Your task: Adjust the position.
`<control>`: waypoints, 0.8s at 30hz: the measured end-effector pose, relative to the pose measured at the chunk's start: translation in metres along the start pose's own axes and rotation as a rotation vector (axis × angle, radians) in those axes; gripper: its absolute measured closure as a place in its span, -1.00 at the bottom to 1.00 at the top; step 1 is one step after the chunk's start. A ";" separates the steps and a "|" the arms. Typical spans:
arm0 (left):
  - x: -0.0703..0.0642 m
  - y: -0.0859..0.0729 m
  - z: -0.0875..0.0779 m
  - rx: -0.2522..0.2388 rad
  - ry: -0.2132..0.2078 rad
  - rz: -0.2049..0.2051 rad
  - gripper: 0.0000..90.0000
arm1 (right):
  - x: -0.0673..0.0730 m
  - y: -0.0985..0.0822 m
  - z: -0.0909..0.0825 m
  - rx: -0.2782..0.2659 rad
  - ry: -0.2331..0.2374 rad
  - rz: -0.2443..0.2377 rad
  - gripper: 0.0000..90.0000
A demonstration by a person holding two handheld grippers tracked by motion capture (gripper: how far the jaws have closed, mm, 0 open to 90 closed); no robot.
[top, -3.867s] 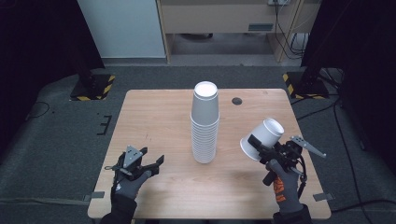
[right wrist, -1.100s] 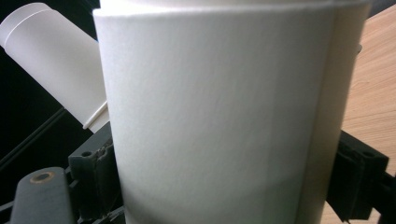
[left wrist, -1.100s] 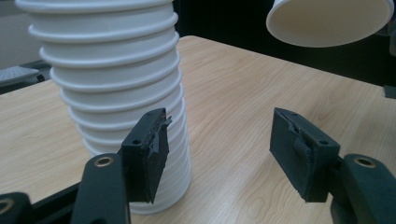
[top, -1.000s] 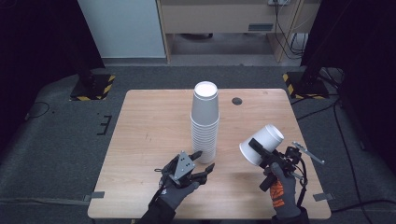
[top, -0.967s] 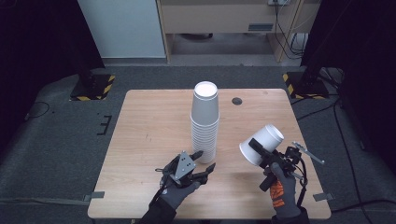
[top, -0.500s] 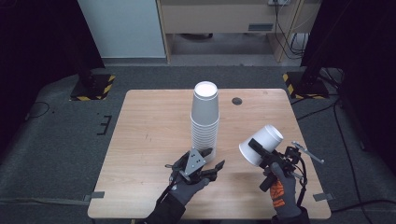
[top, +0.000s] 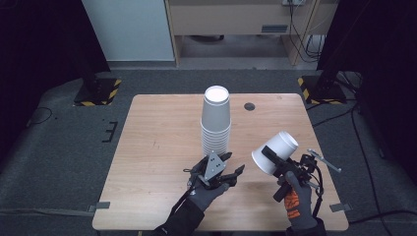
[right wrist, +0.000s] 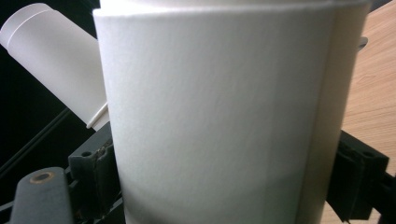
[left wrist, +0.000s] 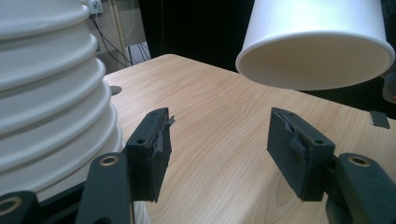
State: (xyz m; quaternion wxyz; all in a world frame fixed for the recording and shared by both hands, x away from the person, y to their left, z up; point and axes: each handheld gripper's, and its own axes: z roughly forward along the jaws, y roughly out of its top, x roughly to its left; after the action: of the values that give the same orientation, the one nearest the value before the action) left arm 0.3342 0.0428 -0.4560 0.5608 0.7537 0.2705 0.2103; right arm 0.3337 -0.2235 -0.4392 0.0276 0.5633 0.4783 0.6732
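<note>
The right gripper clamps a single paper cup above the table's front right part, tilted, mouth facing down-left, base up-right. The left gripper, jaws apart and empty, sits beside the upright cup stack mid-table.

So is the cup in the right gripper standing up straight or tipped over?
Tipped. The cup is held in the right gripper above the table, leaning sideways with its closed bottom up and its open mouth facing down toward the left gripper.

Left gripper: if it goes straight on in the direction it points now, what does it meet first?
Probably the single cup held by the right gripper; its open mouth hangs ahead of the left gripper, slightly above, so depth is unsure.
</note>
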 end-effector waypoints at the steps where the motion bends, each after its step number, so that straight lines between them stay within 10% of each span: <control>1: 0.000 0.001 0.002 0.001 -0.001 -0.001 -0.14 | 0.000 0.000 0.000 0.000 -0.001 -0.001 -0.67; 24: -0.010 0.014 0.035 -0.020 -0.011 0.008 -0.11 | 0.000 -0.002 0.002 0.013 0.002 -0.007 -0.67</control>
State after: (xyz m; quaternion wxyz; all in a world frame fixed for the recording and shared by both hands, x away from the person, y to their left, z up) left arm 0.3502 0.0078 -0.4526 0.5688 0.7503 0.2625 0.2111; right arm 0.3343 -0.2211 -0.4408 0.0257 0.5611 0.4844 0.6707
